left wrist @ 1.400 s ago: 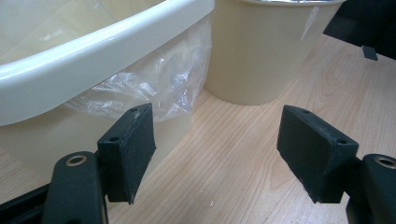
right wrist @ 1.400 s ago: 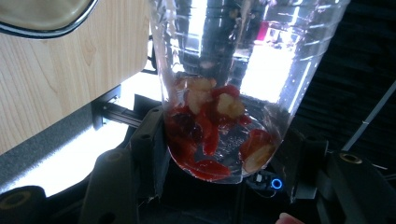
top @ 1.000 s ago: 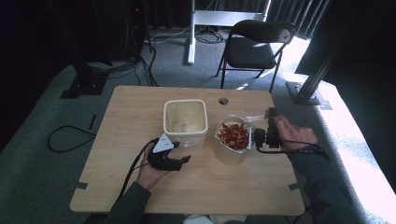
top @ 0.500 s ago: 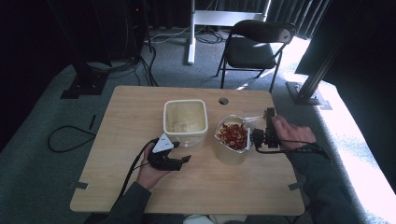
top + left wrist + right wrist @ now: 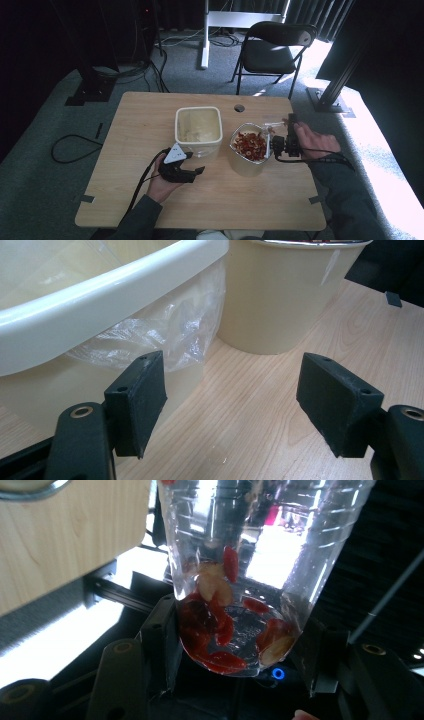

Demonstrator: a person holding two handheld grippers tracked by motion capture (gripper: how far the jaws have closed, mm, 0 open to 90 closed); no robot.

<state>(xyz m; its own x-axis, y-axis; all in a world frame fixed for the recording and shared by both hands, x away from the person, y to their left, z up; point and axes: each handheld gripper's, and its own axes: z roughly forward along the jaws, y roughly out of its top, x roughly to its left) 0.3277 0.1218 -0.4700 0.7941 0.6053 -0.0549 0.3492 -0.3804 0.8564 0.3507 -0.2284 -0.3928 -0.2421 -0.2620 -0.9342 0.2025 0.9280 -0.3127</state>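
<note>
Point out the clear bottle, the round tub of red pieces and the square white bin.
clear bottle (image 5: 250,580), right gripper view, its clear wall.
round tub (image 5: 242,165), high view, its outer wall.
square white bin (image 5: 198,144), high view, its front rim.

- The whole surface (image 5: 150,130) is seen from a fixed camera above the person's side, faced forward and down, from well back.
- The surface is viewed low and close along the left claw (image 5: 235,405), toward the square tub (image 5: 75,315) and the round container (image 5: 285,295); both are shared with the high view.
- The clear bottle (image 5: 250,570) is framed at very close range along the right claw (image 5: 240,650).
</note>
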